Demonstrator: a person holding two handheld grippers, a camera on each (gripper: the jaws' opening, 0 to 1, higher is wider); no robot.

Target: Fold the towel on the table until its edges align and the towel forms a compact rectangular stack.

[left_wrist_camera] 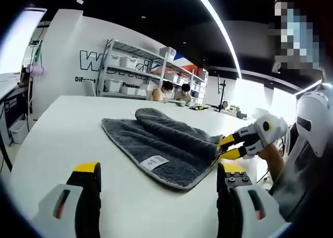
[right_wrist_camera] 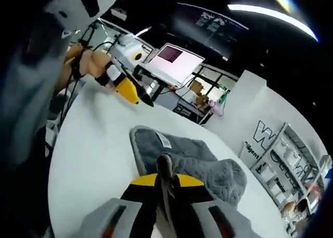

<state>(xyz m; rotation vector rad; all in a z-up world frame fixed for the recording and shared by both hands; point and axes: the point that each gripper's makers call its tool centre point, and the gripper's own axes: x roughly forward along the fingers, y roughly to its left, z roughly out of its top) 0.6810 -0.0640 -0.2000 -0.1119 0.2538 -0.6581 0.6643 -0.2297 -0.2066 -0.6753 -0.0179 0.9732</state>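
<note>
Centre of the left gripper view, the grey terry towel [left_wrist_camera: 166,144] lies partly folded on the white table [left_wrist_camera: 67,129]. The right gripper [left_wrist_camera: 225,147] pinches its corner at right. The left gripper [left_wrist_camera: 158,188] hovers at the bottom, jaws wide apart, holding nothing.

Towel [right_wrist_camera: 179,162] edge hidden between right gripper's [right_wrist_camera: 165,182] jaws.

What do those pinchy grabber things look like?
Each is chunky white plastic. The left gripper has black jaws with yellow tips and a reddish slot on each white side. The right gripper has yellow and black jaws on a rounded white body with a yellow dot. In the right gripper view, black cables run behind the left gripper.
</note>
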